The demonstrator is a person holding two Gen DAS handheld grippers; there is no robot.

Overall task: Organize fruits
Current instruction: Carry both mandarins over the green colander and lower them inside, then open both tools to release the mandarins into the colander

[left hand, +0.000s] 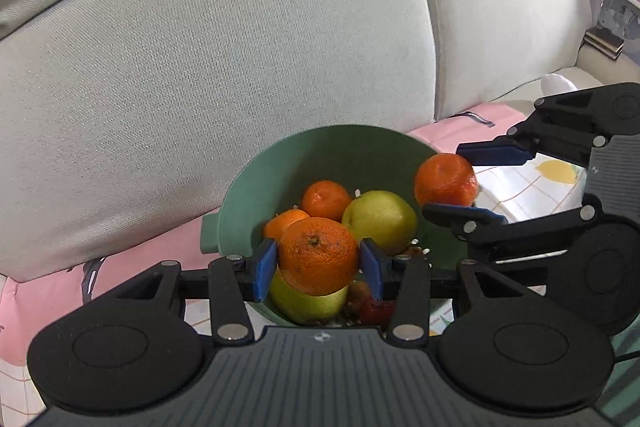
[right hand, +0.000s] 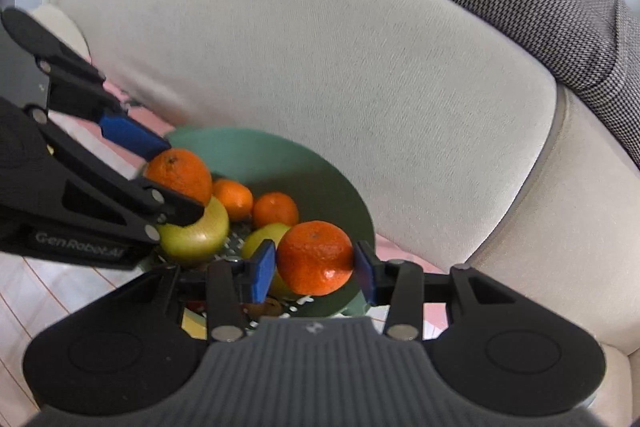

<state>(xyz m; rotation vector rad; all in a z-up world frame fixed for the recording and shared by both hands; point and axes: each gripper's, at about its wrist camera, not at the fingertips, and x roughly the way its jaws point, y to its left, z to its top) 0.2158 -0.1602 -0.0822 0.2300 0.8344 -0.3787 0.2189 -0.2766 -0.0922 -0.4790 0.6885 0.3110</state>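
2 tongs, left tongs (left hand: 318,269) and right tongs (right hand: 315,270), each clamp 1 orange above green bowl (left hand: 340,147)

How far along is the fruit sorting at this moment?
Mostly done, apparently: the green bowl already holds two small oranges and green apples. In hand: the left hand-held gripper and right hand-held gripper each grip an orange over the bowl. Left: releasing both. Other loose fruit isn't visible.

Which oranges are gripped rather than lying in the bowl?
Two: the left gripper's orange and the right gripper's orange. The two smaller oranges lie loose inside the green bowl.
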